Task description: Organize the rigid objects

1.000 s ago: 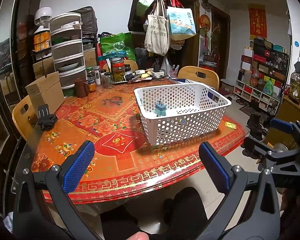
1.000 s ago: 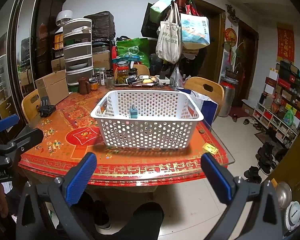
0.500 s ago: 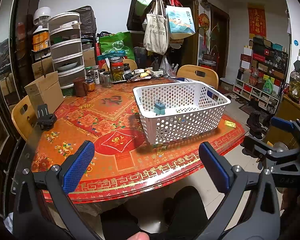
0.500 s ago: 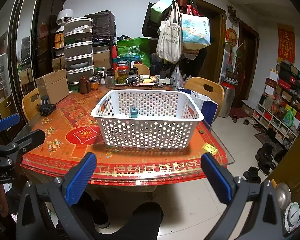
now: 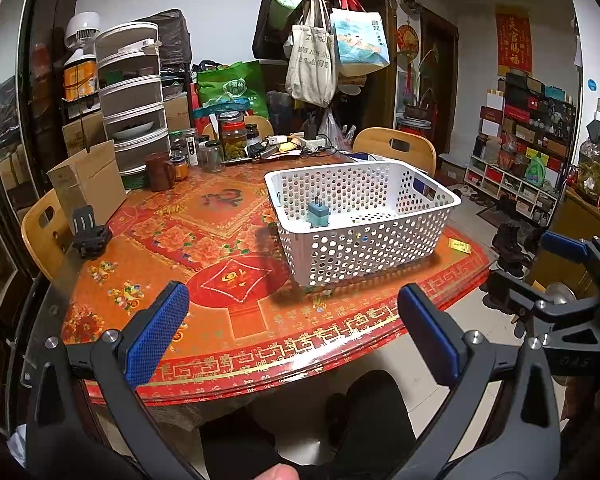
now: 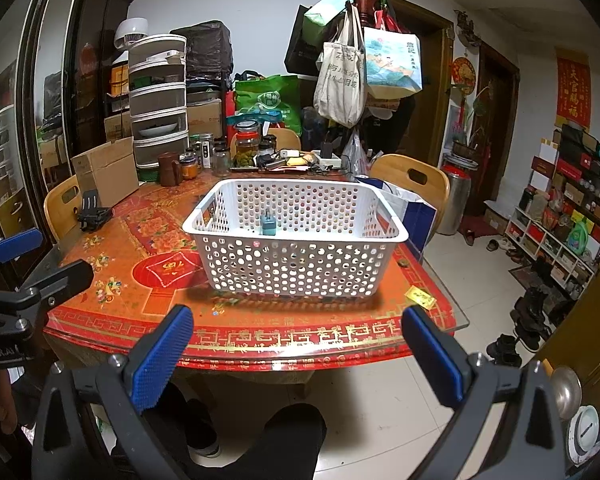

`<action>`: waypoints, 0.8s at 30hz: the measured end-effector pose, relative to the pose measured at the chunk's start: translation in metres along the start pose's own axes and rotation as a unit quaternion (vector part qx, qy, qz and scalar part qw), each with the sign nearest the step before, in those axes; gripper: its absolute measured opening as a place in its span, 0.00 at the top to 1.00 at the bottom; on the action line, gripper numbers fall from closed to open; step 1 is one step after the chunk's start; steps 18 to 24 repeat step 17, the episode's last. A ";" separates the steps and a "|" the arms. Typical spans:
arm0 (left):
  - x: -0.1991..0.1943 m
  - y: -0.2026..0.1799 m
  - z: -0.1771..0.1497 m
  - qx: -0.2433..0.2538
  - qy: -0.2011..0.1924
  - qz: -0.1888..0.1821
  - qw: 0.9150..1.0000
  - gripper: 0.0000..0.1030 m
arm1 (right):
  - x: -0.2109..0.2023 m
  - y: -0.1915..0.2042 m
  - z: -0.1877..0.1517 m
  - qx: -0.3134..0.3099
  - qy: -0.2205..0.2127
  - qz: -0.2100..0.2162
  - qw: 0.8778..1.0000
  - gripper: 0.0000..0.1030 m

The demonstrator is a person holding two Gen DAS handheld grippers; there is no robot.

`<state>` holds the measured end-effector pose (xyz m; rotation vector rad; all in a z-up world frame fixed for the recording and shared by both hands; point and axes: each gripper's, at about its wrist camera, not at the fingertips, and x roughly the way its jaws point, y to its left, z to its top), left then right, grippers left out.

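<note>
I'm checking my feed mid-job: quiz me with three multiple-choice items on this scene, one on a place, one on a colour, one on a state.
1. Where is the small blue charger?
A. inside the white basket
B. on the floor
C. on the cardboard box

2. What colour are the claw pads?
A. red
B. blue
C. green

3. How are the left claw and the right claw?
A. both shut on the basket
B. one holds a jar
C. both open and empty

Answers: 1 A, it stands behind the basket's near wall; 2 B, blue textured pads show in both views; 3 C, the fingers are spread wide with nothing between them.
</note>
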<state>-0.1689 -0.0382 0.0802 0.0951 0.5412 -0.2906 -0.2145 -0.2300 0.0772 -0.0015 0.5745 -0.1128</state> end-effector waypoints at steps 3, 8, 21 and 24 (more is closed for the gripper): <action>0.001 0.001 -0.002 0.001 0.001 -0.002 1.000 0.00 | 0.000 0.001 -0.001 -0.003 0.002 -0.001 1.000 0.00; 0.001 0.000 -0.002 0.005 -0.002 0.001 1.000 0.00 | 0.001 0.002 0.000 -0.004 0.002 -0.001 1.000 0.00; 0.001 0.004 -0.004 0.015 -0.004 0.001 1.000 0.00 | 0.000 0.003 0.000 -0.008 0.003 0.001 1.000 0.00; 0.001 0.004 -0.004 0.015 -0.004 0.001 1.000 0.00 | 0.000 0.003 0.000 -0.008 0.003 0.001 1.000 0.00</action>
